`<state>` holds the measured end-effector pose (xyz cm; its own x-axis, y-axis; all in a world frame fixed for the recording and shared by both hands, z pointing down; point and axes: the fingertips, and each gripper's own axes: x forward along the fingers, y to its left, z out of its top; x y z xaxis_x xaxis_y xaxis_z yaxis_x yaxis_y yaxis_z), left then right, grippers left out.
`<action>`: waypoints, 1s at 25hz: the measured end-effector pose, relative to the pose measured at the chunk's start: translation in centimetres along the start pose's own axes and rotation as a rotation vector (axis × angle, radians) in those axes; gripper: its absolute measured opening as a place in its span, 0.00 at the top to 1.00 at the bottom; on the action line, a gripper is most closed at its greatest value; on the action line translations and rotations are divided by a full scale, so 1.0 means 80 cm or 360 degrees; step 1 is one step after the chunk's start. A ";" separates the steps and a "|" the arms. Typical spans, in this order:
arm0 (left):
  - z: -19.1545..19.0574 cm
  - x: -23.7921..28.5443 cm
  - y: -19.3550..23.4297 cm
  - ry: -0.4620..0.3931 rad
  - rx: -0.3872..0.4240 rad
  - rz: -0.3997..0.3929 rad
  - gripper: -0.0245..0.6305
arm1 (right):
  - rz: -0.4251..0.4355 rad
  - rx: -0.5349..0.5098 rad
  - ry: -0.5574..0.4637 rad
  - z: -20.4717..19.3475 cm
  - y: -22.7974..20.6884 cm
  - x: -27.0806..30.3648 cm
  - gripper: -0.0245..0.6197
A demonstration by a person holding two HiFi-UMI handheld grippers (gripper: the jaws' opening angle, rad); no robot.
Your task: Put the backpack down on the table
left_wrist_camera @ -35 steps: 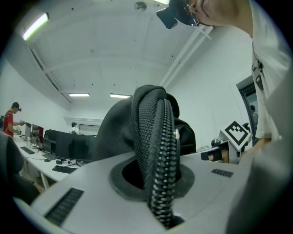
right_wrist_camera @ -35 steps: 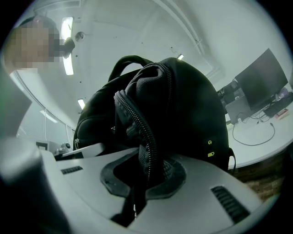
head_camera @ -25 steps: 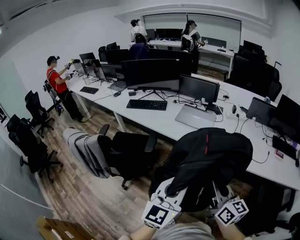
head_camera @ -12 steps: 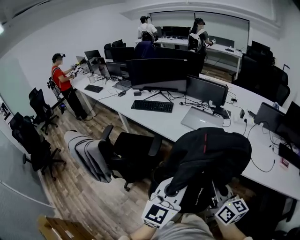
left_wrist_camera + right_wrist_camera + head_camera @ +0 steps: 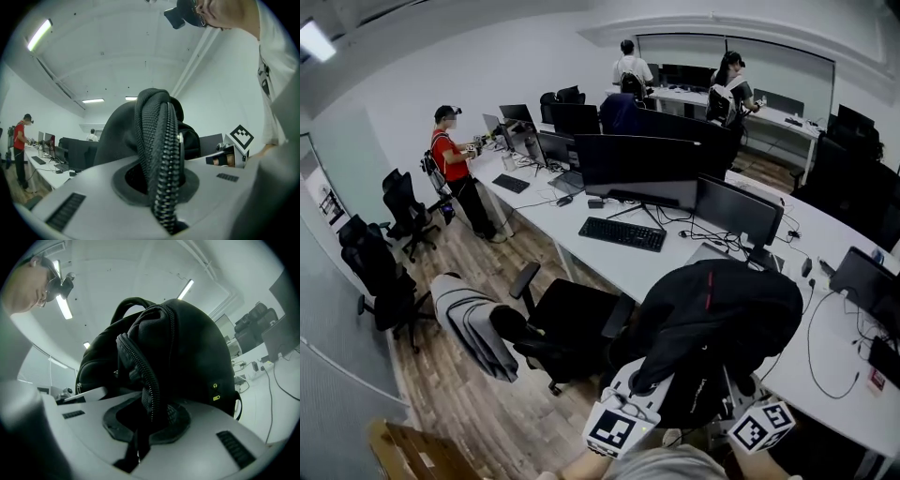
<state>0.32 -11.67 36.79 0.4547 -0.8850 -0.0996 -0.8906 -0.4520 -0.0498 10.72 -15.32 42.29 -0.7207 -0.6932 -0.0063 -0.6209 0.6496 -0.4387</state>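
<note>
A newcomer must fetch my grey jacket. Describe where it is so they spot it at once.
Find the long white desk across the room. On its near side stands a black office chair; the grey jacket hangs over its back, unlike the bare chairs by the left wall.

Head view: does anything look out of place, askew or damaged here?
Nothing stands out. The backpack is held up, not yet on the table, gripped at its zipper edges by the left tool and right tool. A grey jacket drapes over a chair, tidy enough.
</note>
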 end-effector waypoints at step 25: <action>-0.019 0.141 0.130 0.0009 0.0038 0.0341 0.93 | 0.0296 0.0014 0.0159 0.050 -0.097 0.187 0.91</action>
<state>-3.82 -26.55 36.65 0.2548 -0.9613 -0.1049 -0.9667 -0.2506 -0.0513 6.03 -31.98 41.99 -0.8500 -0.5268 0.0009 -0.4718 0.7605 -0.4463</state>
